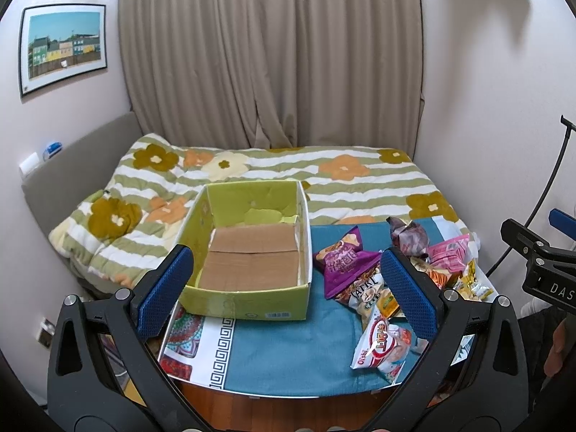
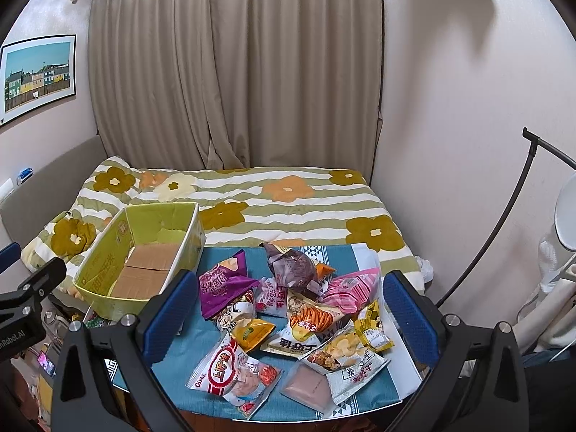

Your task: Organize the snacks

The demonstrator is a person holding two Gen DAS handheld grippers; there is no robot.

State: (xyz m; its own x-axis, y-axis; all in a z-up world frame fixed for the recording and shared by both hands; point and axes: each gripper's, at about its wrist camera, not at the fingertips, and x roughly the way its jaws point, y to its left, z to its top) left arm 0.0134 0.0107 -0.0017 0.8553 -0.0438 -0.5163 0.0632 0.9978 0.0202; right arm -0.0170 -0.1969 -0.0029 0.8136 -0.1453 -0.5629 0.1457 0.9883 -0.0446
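Note:
An empty green cardboard box [image 1: 252, 288] [image 2: 104, 280] stands on the left of a small table with a teal cloth [image 1: 288, 352] [image 2: 201, 345]. A pile of snack packets lies on the right: a purple bag [image 1: 342, 262] [image 2: 221, 284], a red-and-white Oishi bag [image 1: 383, 345] [image 2: 234, 370], a pink packet [image 2: 351, 286], a dark maroon bag [image 2: 293, 268], several yellow and white packets [image 2: 313, 318]. My left gripper [image 1: 284, 288] is open and empty above the table's front. My right gripper [image 2: 288, 313] is open and empty over the pile.
A bed with a flowered striped quilt [image 1: 324, 176] [image 2: 288, 198] lies behind the table, before beige curtains [image 1: 270, 54]. A black stand [image 2: 522, 198] rises at right. The right gripper's body [image 1: 540, 262] shows at the left view's right edge.

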